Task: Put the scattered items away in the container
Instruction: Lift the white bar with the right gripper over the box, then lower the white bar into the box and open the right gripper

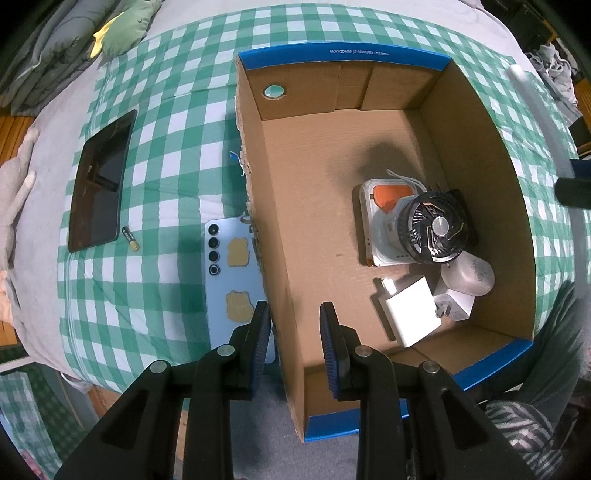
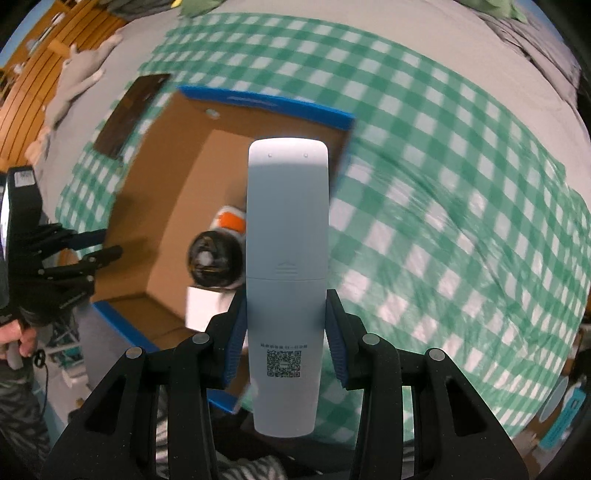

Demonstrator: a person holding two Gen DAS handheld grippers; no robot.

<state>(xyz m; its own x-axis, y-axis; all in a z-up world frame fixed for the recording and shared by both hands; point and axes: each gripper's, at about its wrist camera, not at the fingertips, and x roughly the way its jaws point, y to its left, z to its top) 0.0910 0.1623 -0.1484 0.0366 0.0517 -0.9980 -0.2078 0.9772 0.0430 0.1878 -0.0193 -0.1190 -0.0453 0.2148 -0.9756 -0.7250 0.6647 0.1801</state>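
An open cardboard box [image 1: 291, 229] with blue rims sits on a green checked cloth. Inside lie a small black fan [image 1: 436, 229], a white and orange device [image 1: 384, 221], a white charger [image 1: 410, 310] and a pale case [image 1: 467, 277]. My left gripper [image 1: 293, 314] is open and empty, straddling the box's left wall near its front corner. A light blue phone [image 1: 232, 280], a battery [image 1: 130, 239] and a dark tablet [image 1: 99, 181] lie left of the box. My right gripper [image 2: 286, 302] is shut on a white remote [image 2: 286, 258], held above the box's right edge [image 2: 345, 122].
A green and yellow plush [image 1: 122, 29] and grey bedding [image 1: 48, 55] lie at the far left. The cloth [image 2: 443, 221] stretches right of the box. The bed edge is near me, with floor below. The left gripper shows at the left of the right wrist view [image 2: 79, 254].
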